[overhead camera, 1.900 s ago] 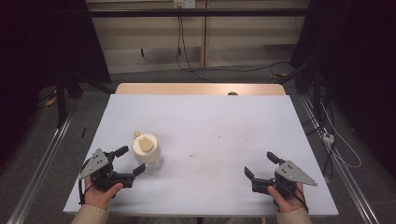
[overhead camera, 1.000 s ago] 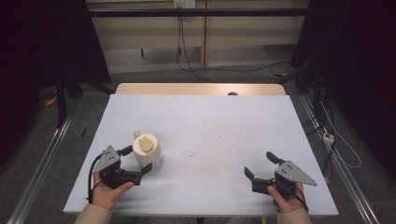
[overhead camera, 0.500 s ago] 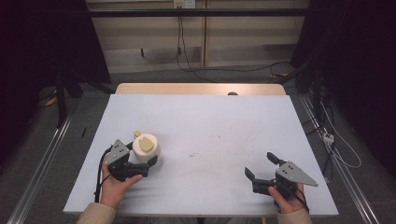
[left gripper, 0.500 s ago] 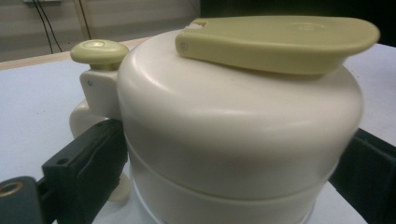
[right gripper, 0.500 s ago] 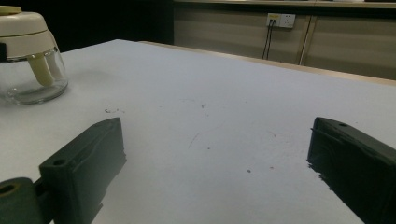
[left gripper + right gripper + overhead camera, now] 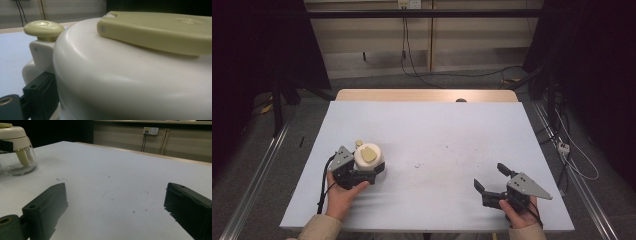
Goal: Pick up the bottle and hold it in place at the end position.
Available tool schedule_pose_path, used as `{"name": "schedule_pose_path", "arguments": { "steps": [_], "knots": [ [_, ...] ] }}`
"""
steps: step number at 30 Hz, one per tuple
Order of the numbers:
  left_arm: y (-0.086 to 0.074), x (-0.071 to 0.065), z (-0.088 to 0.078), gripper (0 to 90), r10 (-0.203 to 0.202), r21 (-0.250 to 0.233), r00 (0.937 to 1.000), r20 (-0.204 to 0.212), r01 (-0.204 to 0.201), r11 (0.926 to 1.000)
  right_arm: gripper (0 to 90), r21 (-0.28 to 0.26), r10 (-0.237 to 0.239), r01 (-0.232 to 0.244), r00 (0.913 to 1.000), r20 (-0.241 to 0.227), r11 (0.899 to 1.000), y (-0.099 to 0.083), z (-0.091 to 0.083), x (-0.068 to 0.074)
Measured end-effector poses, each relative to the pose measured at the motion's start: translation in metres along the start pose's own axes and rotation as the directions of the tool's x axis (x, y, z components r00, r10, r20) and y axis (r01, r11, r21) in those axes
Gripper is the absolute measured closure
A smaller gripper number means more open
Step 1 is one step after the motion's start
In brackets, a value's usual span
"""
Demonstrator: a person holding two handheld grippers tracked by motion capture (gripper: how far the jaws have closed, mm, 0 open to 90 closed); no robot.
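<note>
Left gripper (image 6: 364,176) closes in on the white-lidded clear glass jar (image 6: 369,162) near the pale blue table's (image 6: 432,135) front-left edge.
Jaws straddle the lid, grip unconfirmed; squeeze squarely below the yellow-green knob (image 6: 43,28). Right gripper (image 6: 493,183), well right of the jar, rests open.

One white-lidded glass jar (image 6: 369,161) between the left fingers, one pale green knob (image 6: 44,27) on its lid, two handheld grippers, left gripper (image 6: 358,174), right gripper (image 6: 493,182), one table (image 6: 437,130)
</note>
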State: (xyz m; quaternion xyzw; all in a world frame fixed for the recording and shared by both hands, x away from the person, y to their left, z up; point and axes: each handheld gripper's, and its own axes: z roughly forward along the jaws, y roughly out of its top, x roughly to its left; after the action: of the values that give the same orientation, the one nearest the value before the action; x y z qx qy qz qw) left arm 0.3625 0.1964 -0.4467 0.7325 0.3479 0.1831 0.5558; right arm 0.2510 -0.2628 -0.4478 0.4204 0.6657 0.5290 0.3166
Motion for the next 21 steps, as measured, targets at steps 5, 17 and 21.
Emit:
{"name": "schedule_pose_path", "arguments": {
  "steps": [5,17,21],
  "knots": [
    [0.0,0.001,0.001,5.3,-0.009,-0.008,0.9998,0.016,0.009,0.9999,4.3,0.002,-0.002,0.002,1.0,-0.007,1.0,0.0,0.0,0.0],
    [0.001,-0.006,0.004,6.1,0.05,-0.04,0.9986,0.02,-0.049,0.998,4.7,-0.003,-0.001,0.001,0.9999,-0.016,1.0,0.001,0.001,0.0],
    [0.004,-0.011,0.003,6.1,0.065,-0.054,0.9976,0.021,-0.064,0.9965,4.7,-0.006,0.0,0.0,0.9999,-0.014,1.0,0.001,0.0,0.0]
  ]
}}
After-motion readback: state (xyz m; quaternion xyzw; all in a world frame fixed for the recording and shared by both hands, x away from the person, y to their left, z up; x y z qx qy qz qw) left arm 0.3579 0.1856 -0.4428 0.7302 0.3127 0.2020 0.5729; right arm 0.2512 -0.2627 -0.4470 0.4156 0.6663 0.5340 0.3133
